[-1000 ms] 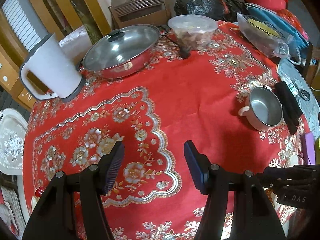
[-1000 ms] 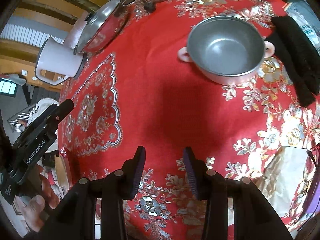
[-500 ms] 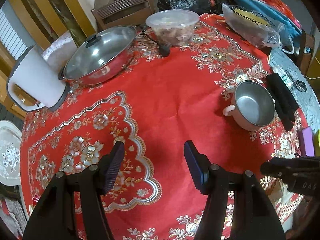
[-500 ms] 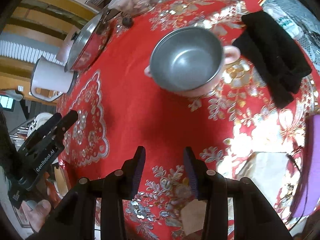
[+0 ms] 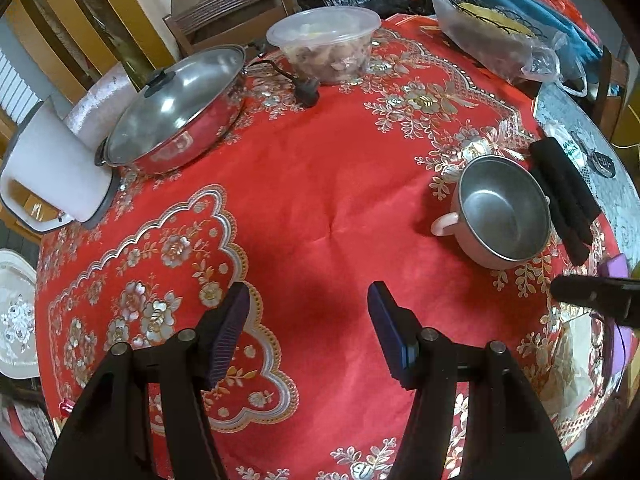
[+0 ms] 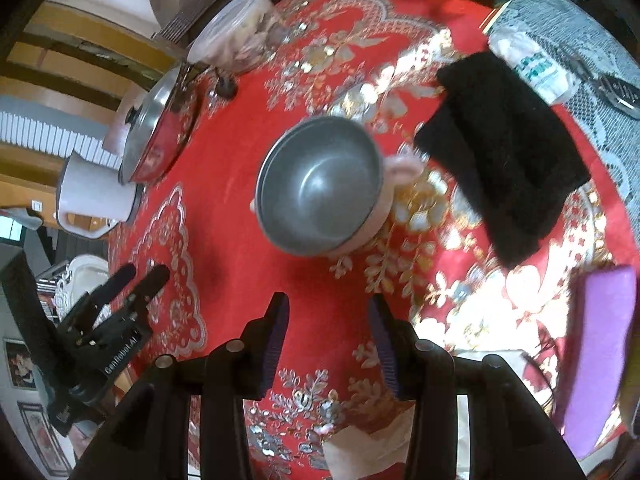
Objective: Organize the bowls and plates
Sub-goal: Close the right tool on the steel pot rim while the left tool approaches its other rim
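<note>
An empty steel bowl with pink handles (image 5: 502, 212) (image 6: 320, 184) stands on the red floral tablecloth (image 5: 320, 184) at the right side of the table. My left gripper (image 5: 308, 324) hovers open over the cloth's near middle, well left of the bowl, holding nothing. My right gripper (image 6: 328, 328) is open too, just short of the bowl's near rim with bare cloth between its fingers. In the left wrist view the right gripper's tip (image 5: 592, 296) pokes in at the right edge. The right wrist view shows the left gripper (image 6: 132, 284) at the lower left.
A lidded steel pan (image 5: 176, 108), a white jug (image 5: 52, 168) and a clear tub of food (image 5: 328, 46) stand at the far side. Folded black cloth (image 6: 504, 148) lies right of the bowl, a purple object (image 6: 600, 348) nearer. Bags (image 5: 500, 40) crowd the far right.
Both grippers have advanced over the table. The bowl has grown larger and moved toward the centre of the right wrist view as my right gripper closed in on it.
</note>
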`<state>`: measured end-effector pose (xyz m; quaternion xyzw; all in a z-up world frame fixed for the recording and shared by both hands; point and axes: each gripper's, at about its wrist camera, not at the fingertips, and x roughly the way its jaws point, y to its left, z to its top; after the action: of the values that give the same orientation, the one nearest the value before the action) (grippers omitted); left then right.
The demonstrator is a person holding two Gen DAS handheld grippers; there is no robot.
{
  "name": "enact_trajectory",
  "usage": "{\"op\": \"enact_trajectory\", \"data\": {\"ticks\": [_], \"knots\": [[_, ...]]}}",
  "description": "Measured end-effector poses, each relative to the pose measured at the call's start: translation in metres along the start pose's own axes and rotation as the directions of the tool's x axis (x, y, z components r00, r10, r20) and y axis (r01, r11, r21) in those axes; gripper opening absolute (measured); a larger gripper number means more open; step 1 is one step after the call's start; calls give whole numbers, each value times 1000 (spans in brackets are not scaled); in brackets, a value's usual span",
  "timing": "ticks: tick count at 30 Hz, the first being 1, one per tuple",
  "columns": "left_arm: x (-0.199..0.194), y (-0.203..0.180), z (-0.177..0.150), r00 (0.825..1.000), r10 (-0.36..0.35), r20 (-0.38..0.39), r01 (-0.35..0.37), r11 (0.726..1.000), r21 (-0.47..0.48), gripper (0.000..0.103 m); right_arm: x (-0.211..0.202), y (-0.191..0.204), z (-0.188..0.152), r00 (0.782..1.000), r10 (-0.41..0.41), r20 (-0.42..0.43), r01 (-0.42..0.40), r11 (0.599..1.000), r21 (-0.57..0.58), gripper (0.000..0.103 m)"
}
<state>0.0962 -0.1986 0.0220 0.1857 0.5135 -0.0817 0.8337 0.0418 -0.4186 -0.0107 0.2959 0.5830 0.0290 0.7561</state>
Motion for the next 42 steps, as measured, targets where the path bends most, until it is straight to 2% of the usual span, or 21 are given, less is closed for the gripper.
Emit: {"op": "enact_trajectory", "data": {"ticks": [3, 7, 10, 17, 23, 26, 29, 32, 37, 40, 42], "knots": [[7, -3, 5, 1000, -22, -19, 22, 1000, -15, 60, -4, -4, 10, 1000, -9, 25, 9, 1000, 11, 44], [17, -10, 15, 993, -107, -58, 103, 993, -64, 60, -9, -10, 25, 997, -38, 66, 36, 999, 30, 44], [23, -19, 20, 987, -141, -82, 135, 988, -75, 60, -9, -14, 36, 994, -64, 86, 61, 997, 36, 46], [29, -40, 35, 969, -218, -114, 206, 973, -107, 60, -10, -5, 66, 990, -80, 113, 85, 996, -40, 46], [41, -55, 39, 950, -266, -166, 243, 958, -150, 61, 12, 1, 93, 992, -108, 67, 116, 985, -128, 46], [41, -57, 39, 951, -266, -161, 238, 956, -172, 65, 24, -1, 101, 994, -106, 34, 110, 983, -145, 46], [37, -52, 39, 922, -352, -158, 314, 923, -224, 65, 30, -2, 104, 993, -118, 21, 120, 980, -160, 46], [34, -51, 40, 929, -334, -163, 295, 929, -223, 69, 34, -6, 106, 994, -109, 13, 110, 982, -155, 46], [45, -58, 44, 916, -357, -184, 306, 917, -254, 69, 42, -7, 108, 994, -108, -8, 106, 981, -162, 46], [51, -68, 45, 913, -357, -199, 307, 920, -243, 69, 46, -5, 107, 993, -115, -16, 111, 977, -181, 46], [55, -73, 45, 904, -372, -210, 318, 915, -249, 69, 48, -5, 107, 992, -121, -20, 115, 976, -183, 45]]}}
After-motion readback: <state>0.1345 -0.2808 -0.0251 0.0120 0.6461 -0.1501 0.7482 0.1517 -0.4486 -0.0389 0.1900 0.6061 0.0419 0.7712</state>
